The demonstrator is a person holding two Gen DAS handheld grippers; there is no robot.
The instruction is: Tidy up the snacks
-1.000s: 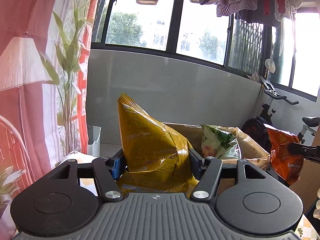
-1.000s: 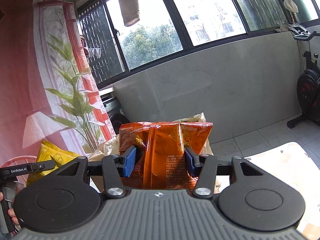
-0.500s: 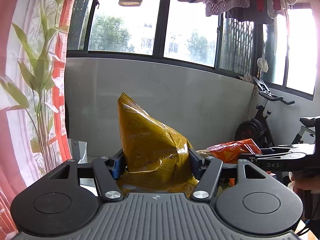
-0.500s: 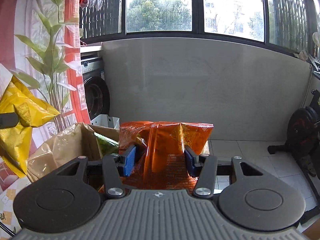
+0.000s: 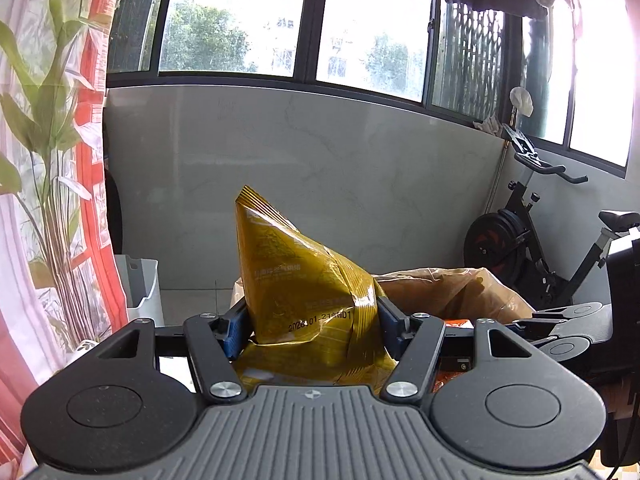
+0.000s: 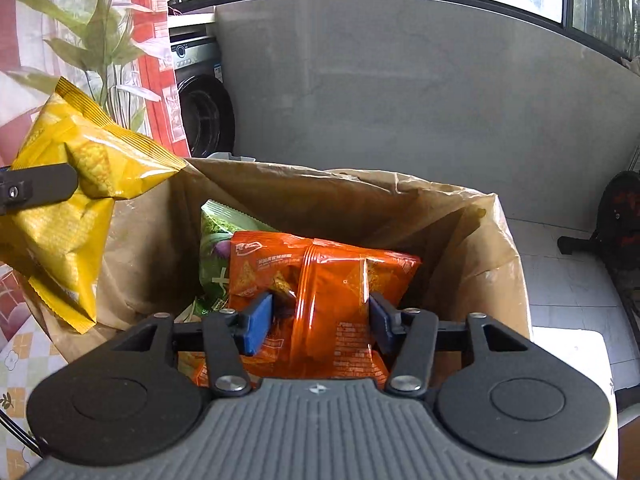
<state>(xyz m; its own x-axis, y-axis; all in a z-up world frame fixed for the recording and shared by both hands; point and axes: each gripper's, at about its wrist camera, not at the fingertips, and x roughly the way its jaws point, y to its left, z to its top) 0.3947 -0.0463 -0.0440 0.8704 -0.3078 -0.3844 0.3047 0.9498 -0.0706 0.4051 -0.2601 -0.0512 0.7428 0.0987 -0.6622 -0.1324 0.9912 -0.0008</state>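
**Over the paper bag: two packets, one freed**

Above the open brown paper bag (image 6: 472,240), the right gripper (image 6: 318,322) points down into its mouth. Its blue fingers (image 6: 256,324) have just been opening; the orange packet (image 6: 320,280) lies between them inside the bag, and the pads no longer pinch it, with a gap showing on the left side. The orange packet carries small print too fine to read. It leans against a green packet (image 6: 214,252) deeper in the bag.

The left gripper (image 5: 310,322) holds the yellow packet (image 5: 296,280) upright, fingers (image 5: 232,332) pressed on both sides at a middling width. A stamped date on the yellow packet starts with "2026.01"; the rest is blurred. In the right wrist view the same yellow packet (image 6: 76,200) hangs by the bag's left rim, outside it.

The bag stands on a desk (image 6: 20,356) with a checked, flowered cloth. Behind are a grey wall (image 5: 320,160), dark-framed windows (image 5: 372,28), a leaf-printed curtain (image 5: 52,120), a washing machine (image 6: 200,96) and an exercise bike (image 5: 532,240). The bag's far half is open, and tiled floor (image 6: 560,280) lies free to its right.
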